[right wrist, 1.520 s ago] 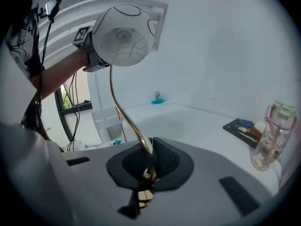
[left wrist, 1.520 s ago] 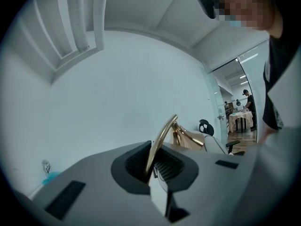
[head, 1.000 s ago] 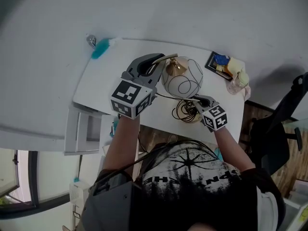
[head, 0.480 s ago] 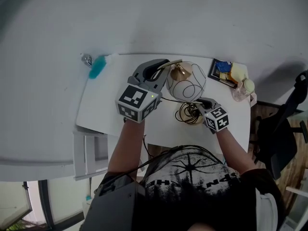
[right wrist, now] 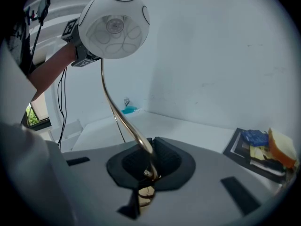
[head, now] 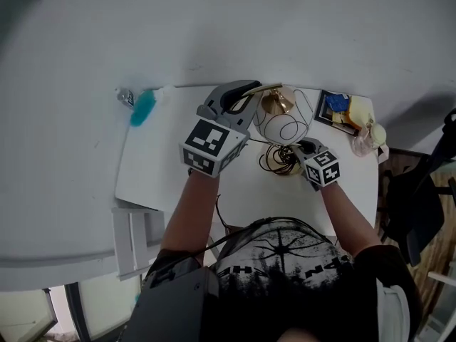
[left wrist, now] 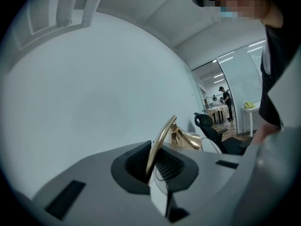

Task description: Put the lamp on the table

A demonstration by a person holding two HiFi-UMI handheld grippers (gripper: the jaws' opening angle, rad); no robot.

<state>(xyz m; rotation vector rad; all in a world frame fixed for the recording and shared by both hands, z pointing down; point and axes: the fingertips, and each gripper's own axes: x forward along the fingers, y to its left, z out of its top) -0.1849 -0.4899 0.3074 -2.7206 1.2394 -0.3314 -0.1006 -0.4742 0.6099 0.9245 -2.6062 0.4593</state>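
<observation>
The lamp has a white globe shade (head: 282,125) (right wrist: 114,25) with thin black lines, a gold cone (head: 276,102) (left wrist: 188,139) and a curved gold stem (right wrist: 123,119) (left wrist: 160,138). It is held upright over the white table (head: 164,169). My left gripper (head: 246,88) (left wrist: 153,166) is shut on the upper end of the stem, beside the cone. My right gripper (head: 305,147) (right wrist: 149,166) is shut on the lower end of the stem. A dark coil of cord (head: 278,161) lies on the table under the lamp. Whether the lamp's foot touches the table is hidden.
A blue brush (head: 142,107) (right wrist: 128,109) lies at the table's far left corner by the wall. A stack of books with yellow things on it (head: 342,109) (right wrist: 258,145) sits at the far right. A black office chair (head: 427,191) stands to the right.
Both grippers, still shut on the lamp, have drifted slightly right over the table, away from the blue brush. The head view has shifted too.
</observation>
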